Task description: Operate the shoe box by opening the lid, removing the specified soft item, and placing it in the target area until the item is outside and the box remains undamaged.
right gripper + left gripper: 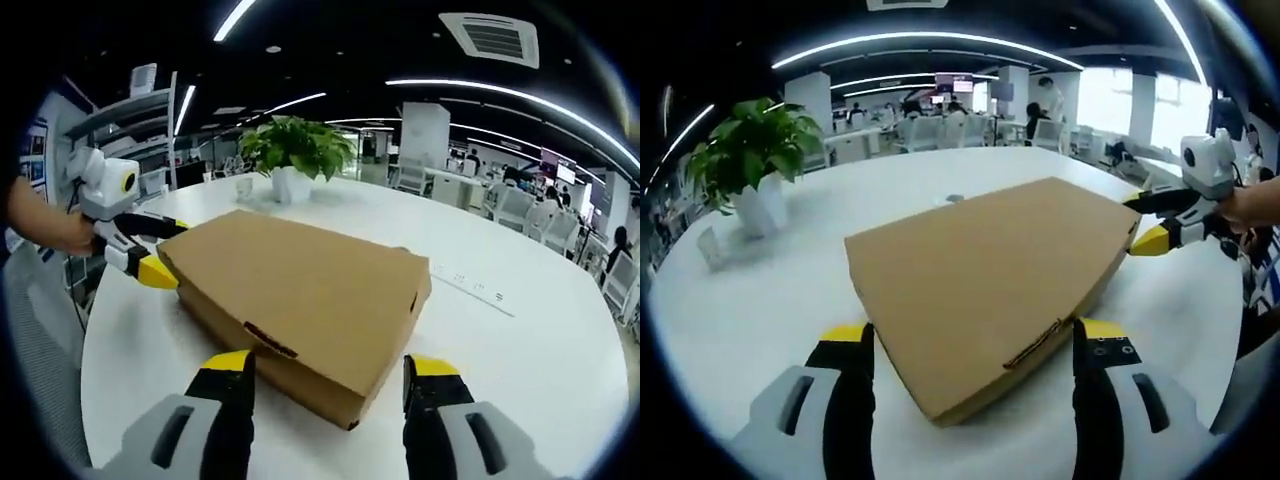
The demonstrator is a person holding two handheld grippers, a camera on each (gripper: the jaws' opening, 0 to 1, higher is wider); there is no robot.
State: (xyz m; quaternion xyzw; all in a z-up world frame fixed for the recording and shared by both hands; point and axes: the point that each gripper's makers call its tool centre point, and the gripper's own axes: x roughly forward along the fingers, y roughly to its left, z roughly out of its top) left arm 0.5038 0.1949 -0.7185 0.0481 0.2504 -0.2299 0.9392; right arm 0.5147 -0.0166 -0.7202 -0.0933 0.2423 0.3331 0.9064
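A closed brown cardboard shoe box [985, 275] lies flat on the white table [750, 320], its lid down. My left gripper [973, 330] is open, its yellow-tipped jaws standing either side of the box's near corner. My right gripper [1143, 220], held by a hand, is open at the box's far right corner. In the right gripper view the same box [300, 285] lies ahead, and my right gripper [331, 364] spreads open around its near corner. The left gripper [165, 250] is open at the box's left corner. The box's contents are hidden.
A potted green plant [752, 150] in a white pot stands on the table's far side [292, 150], with a small card stand [710, 246] beside it. A flat white strip [470, 285] lies right of the box. Office desks and chairs fill the background.
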